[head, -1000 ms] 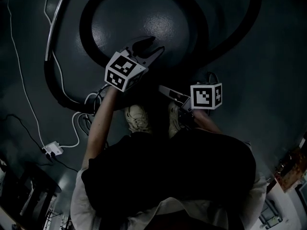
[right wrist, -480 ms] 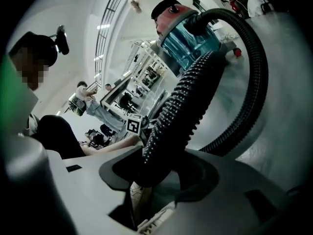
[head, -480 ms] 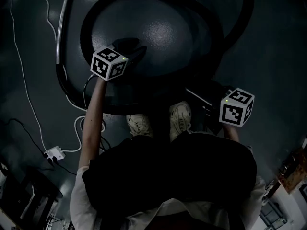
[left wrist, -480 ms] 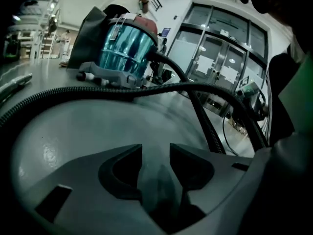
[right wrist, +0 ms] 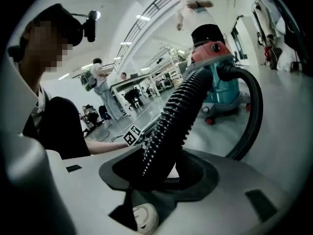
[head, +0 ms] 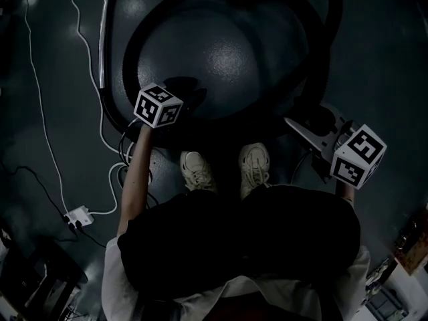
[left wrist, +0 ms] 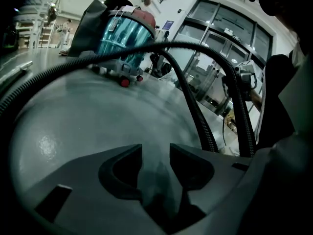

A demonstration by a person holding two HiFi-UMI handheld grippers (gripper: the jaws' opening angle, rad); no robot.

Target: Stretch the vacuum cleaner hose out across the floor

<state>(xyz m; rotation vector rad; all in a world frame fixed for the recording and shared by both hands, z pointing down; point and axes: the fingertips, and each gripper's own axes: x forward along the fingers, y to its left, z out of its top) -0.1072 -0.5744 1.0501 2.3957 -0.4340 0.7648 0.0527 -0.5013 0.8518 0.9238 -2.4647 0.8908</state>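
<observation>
The black ribbed vacuum hose lies in a wide loop on the dark floor. It runs back to a teal canister vacuum. My right gripper is shut on the hose, which rises out from between its pads and curves to the vacuum. In the head view the right gripper sits at the right, beside the person's shoes. My left gripper is open with only bare floor between its jaws. Its marker cube hovers inside the loop at the left, with the hose arching past it.
A metal wand lies along the left of the loop. A white cable runs down to a power strip at the lower left. The person's shoes stand between the grippers. Glass doors lie beyond the vacuum.
My right gripper has swung out to the right and rolled, carrying the hose with it. My left gripper has drifted left and lower in the view.
</observation>
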